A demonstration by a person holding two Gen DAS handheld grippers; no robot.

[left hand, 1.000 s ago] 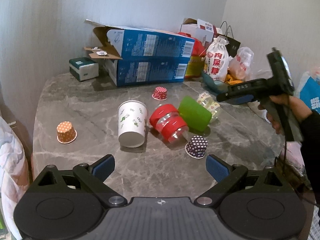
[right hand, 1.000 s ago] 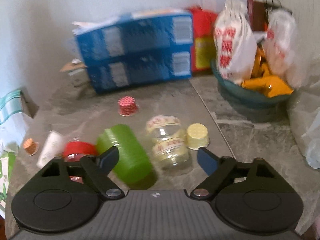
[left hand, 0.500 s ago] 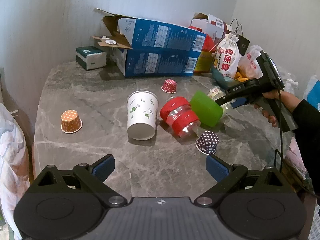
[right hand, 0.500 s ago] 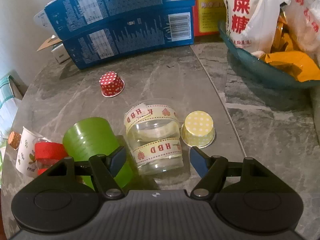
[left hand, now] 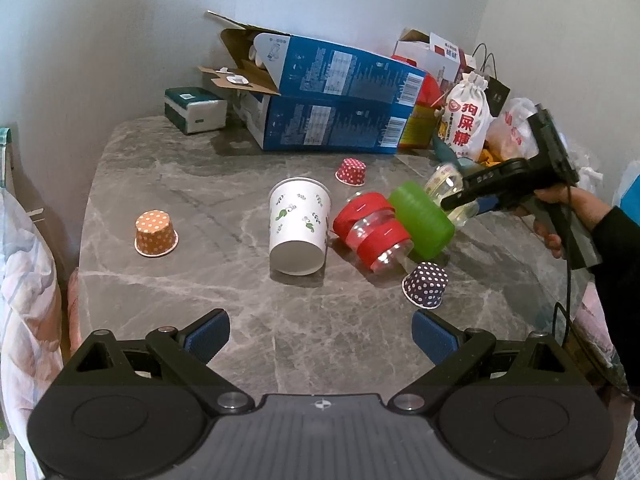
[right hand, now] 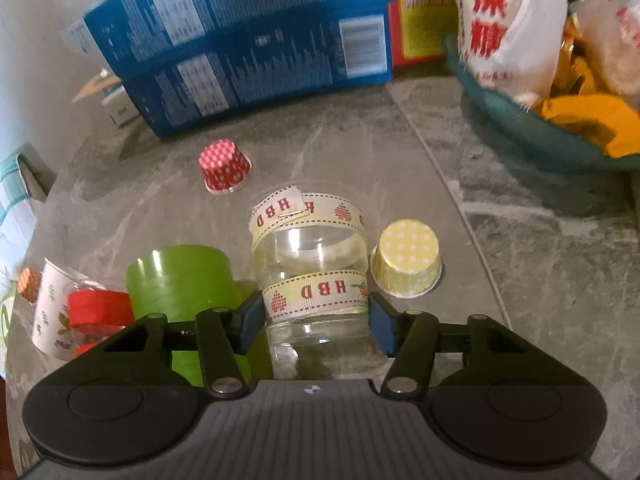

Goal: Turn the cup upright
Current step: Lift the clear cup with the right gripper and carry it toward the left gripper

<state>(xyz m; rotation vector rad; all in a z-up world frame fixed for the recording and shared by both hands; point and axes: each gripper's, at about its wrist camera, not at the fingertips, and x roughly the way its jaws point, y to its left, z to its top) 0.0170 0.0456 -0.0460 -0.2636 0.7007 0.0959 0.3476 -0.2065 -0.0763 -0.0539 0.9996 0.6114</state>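
Note:
A clear cup with yellow HBD ribbons point(right hand: 310, 276) lies on its side on the grey marble table point(right hand: 520, 280). My right gripper point(right hand: 316, 320) is open, its pads on either side of the cup's near end, close to touching. In the left wrist view the right gripper point(left hand: 464, 204) reaches that cup point(left hand: 444, 180). A green cup point(right hand: 180, 280), a red-banded clear cup point(left hand: 372, 232) and a white paper cup point(left hand: 300, 224) also lie on their sides. My left gripper point(left hand: 320, 334) is open and empty above the table's near part.
Small upside-down dotted paper cups: yellow point(right hand: 408, 260), red point(right hand: 224, 164), orange point(left hand: 154, 232), dark purple point(left hand: 426, 282). Blue cartons point(left hand: 328, 96) and a tissue box point(left hand: 194, 108) stand at the back. A teal bowl point(right hand: 520, 124) with bags sits at the back right.
My right gripper has moved forward and down so its pads now flank the ribbon cup, and the jaws have narrowed. The left gripper's view has drifted slightly.

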